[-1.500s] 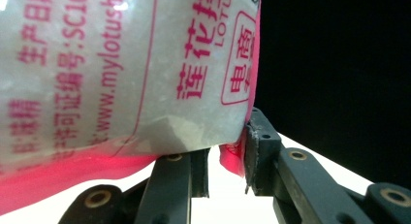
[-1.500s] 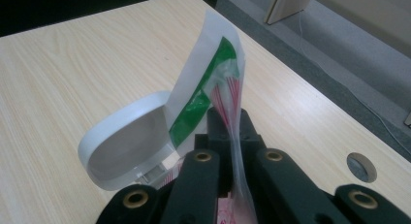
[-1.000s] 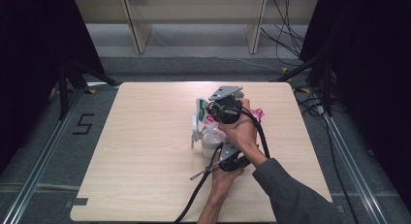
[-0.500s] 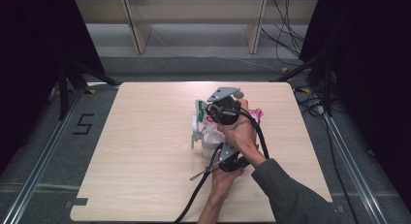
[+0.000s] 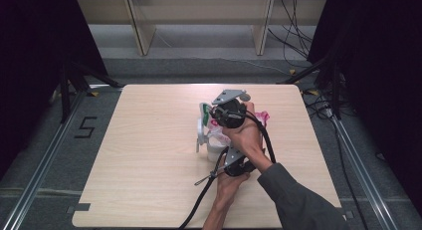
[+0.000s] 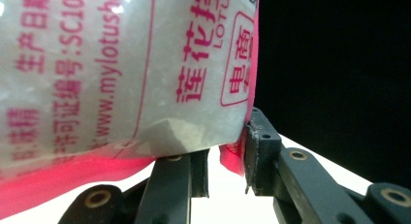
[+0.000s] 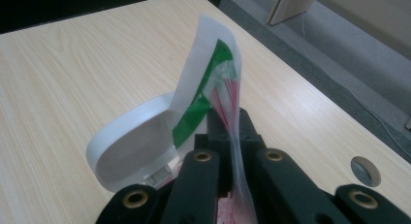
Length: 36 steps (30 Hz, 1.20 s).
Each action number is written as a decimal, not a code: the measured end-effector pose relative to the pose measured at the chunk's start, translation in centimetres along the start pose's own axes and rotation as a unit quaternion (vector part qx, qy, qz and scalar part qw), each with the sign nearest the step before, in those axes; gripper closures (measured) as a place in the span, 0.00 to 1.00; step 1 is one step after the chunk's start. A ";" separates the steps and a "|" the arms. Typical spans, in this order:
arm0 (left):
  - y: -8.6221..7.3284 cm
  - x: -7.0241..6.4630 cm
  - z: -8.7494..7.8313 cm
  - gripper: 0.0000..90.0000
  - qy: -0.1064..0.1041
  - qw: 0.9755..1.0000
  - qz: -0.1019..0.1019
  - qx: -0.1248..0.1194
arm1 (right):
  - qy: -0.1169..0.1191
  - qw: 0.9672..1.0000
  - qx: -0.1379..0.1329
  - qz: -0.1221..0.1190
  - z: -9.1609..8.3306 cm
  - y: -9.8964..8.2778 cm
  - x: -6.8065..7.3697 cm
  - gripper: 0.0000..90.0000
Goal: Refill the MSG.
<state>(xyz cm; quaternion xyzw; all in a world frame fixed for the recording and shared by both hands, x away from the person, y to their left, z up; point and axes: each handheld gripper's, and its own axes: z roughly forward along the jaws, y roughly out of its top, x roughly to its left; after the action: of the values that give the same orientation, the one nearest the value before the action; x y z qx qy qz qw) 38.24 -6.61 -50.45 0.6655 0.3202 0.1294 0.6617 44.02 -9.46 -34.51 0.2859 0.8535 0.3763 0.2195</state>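
On the counter (image 5: 149,155), a little right of the middle, stands a tub (image 5: 215,151) with its hinged lid (image 5: 200,132) swung up on its left side. A printed bag (image 5: 218,135) sits over the tub, between the two tongs — the right tongs (image 5: 224,114) at the bag's far end, the left tongs (image 5: 230,163) at its near end. Behind the counter, across a strip of floor, stands a shelf unit (image 5: 199,21).
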 end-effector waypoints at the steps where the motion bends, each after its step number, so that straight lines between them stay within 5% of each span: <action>1: 0.0 0.0 0.0 0.82 0.000 1.000 0.002 0.002 | 0.001 1.000 0.003 0.000 0.0 0.0 0.0 1.00; 2: -0.1 -0.7 0.5 0.82 -0.007 0.998 -0.046 -0.039 | -0.002 1.000 0.003 -0.002 0.1 -0.1 0.1 1.00; 3: -0.1 -0.7 0.6 0.82 -0.007 0.998 -0.051 -0.043 | -0.002 1.000 0.002 -0.005 0.2 -0.2 0.2 1.00; 4: -0.1 -0.7 0.5 0.82 -0.009 0.998 -0.048 -0.041 | -0.002 1.000 0.002 -0.005 0.3 -0.2 0.2 1.00; 5: 0.0 0.4 -0.3 0.82 0.002 0.999 0.027 0.021 | -0.003 1.000 -0.001 -0.006 0.3 -0.2 0.1 1.00; 8: 0.0 0.3 -0.3 0.82 0.006 1.000 0.023 0.018 | 0.002 1.000 -0.003 0.006 0.0 0.0 0.0 1.00; 36: 0.1 0.2 -0.3 0.82 0.002 1.000 0.019 0.017 | -0.002 1.000 -0.002 -0.005 0.3 0.0 0.0 1.00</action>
<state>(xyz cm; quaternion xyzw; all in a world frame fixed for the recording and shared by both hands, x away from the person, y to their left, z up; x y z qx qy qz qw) 38.27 -6.25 -50.41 0.6822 0.3112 0.1378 0.6471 44.16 -9.27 -34.65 0.2819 0.8538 0.3761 0.2238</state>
